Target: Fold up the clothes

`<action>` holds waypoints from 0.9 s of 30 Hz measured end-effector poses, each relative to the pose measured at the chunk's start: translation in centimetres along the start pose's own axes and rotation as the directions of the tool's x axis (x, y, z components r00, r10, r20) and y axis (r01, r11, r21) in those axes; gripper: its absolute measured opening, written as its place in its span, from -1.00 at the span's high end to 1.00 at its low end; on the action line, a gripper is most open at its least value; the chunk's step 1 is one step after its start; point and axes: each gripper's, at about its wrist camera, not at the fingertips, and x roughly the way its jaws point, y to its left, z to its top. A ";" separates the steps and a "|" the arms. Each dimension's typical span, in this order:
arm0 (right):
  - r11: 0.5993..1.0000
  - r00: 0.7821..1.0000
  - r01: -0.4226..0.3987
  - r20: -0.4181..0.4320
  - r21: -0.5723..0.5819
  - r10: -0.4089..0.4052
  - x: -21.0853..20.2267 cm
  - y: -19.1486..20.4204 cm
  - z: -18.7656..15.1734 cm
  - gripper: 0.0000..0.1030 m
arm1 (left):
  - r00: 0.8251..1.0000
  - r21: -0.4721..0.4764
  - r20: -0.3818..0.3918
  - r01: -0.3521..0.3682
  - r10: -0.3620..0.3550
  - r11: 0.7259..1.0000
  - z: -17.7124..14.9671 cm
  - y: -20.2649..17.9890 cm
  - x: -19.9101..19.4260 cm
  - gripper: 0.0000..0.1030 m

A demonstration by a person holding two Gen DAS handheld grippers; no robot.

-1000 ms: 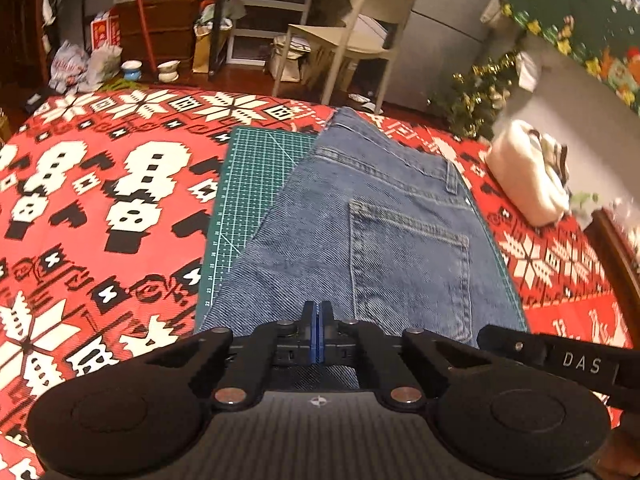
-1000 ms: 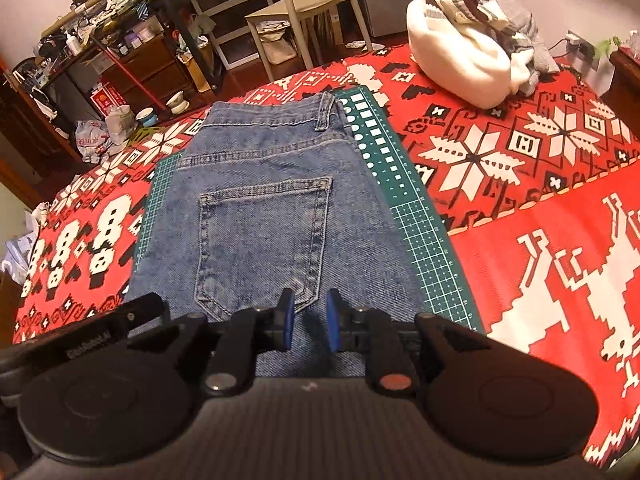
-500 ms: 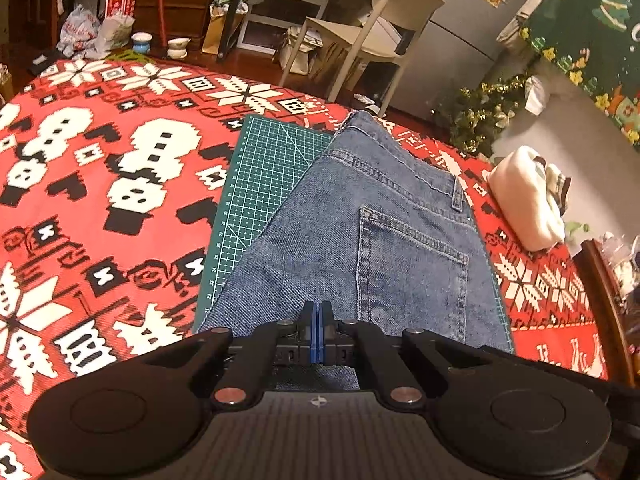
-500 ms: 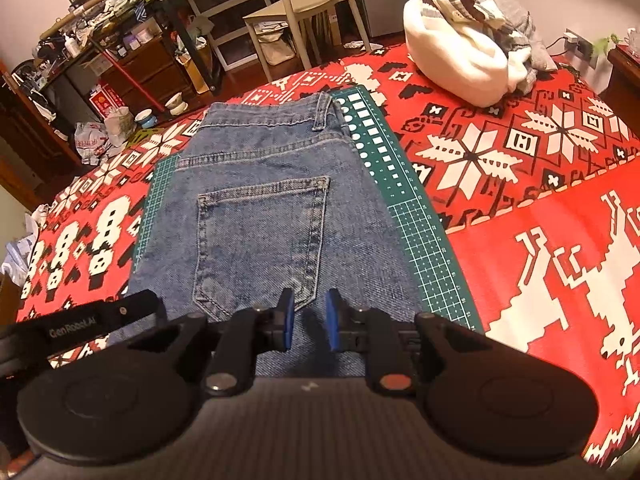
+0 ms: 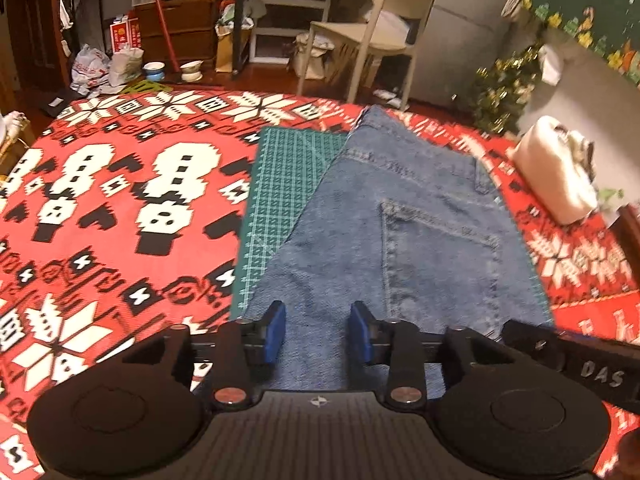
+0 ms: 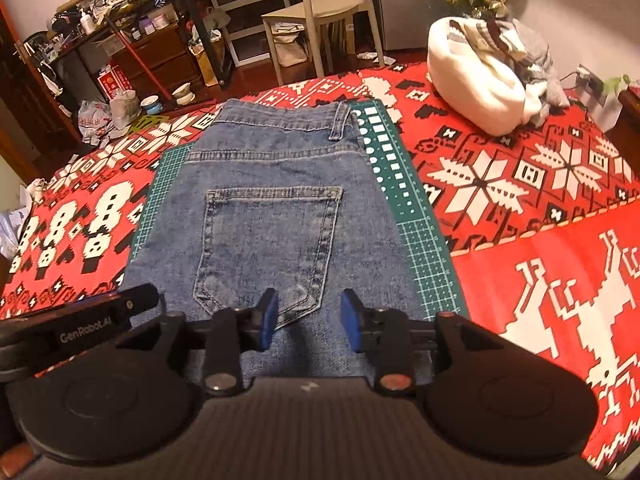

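Left wrist view: folded blue jeans lie pocket-up on a green cutting mat over a red snowflake-patterned blanket. Left gripper and right gripper hover at the near edge, jaws opening, pads clear of the denim. Beige chair and cluttered shelving stand beyond; a white garment pile rests on the blanket.
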 end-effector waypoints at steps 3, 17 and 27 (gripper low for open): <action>1.000 1.000 0.008 0.015 -0.010 -0.008 -0.2 0.1 0.1 -0.30 | 0.998 0.035 0.003 -0.062 0.062 0.997 -0.2 -0.5 -0.1 0.06; 0.993 0.998 0.047 0.054 -0.107 -0.041 -0.7 1.4 -0.1 -0.98 | 0.990 -0.001 0.046 -0.134 0.134 0.991 -0.3 0.1 -1.9 -0.53; 0.989 0.997 0.048 0.064 -0.139 -0.039 -1.0 1.6 0.1 -0.98 | 0.985 0.041 0.080 -0.158 0.154 0.987 -0.2 -0.8 -2.7 -0.63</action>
